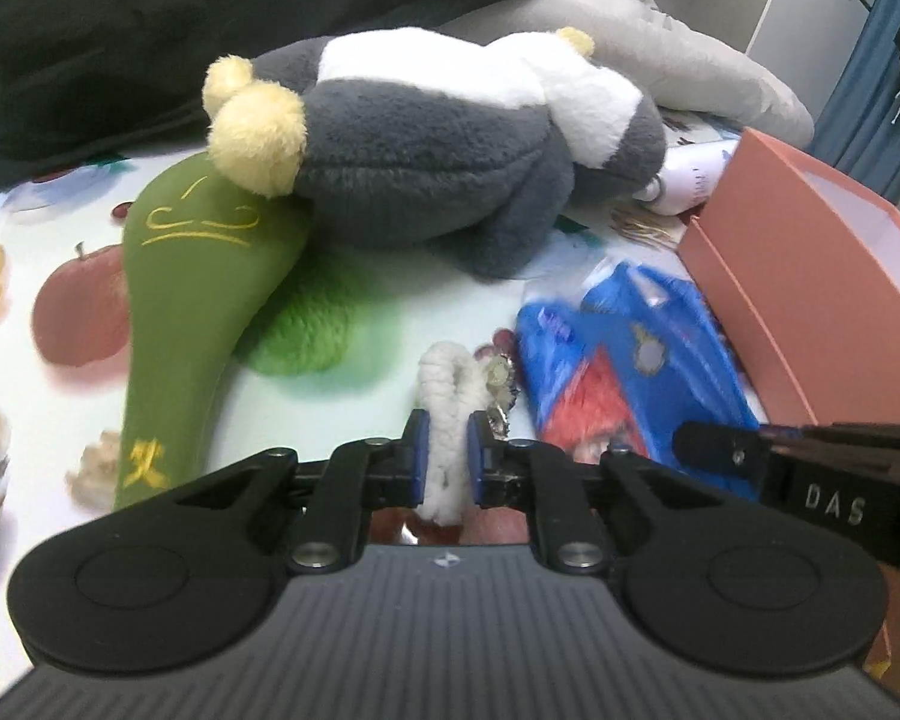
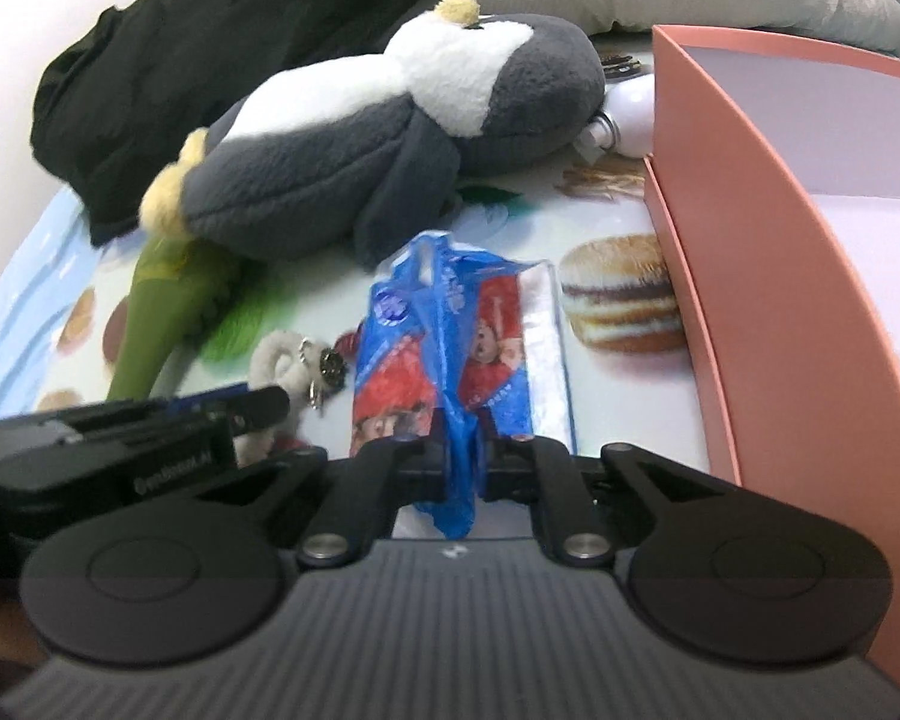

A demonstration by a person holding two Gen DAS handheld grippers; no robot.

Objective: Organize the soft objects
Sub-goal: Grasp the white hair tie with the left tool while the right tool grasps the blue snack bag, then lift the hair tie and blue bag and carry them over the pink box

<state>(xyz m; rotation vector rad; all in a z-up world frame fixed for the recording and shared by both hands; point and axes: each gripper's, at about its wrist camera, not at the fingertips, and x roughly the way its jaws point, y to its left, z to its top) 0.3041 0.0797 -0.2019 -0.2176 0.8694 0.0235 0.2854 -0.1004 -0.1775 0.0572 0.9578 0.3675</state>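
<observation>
On a food-print counter (image 1: 18,360), a white fuzzy keychain toy (image 1: 447,396) is clamped between the pads of the left hand-held gripper (image 1: 448,450), while a blue snack bag (image 2: 450,348) is pinched by the right hand-held gripper (image 2: 468,462). Just beyond, a grey plush penguin (image 1: 450,144) is seen lying on a green plush (image 1: 198,276), beside a pink box (image 2: 780,240).

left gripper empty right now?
No: the left gripper is clamped on the white fuzzy keychain plush, pinched between its blue pads.
</observation>
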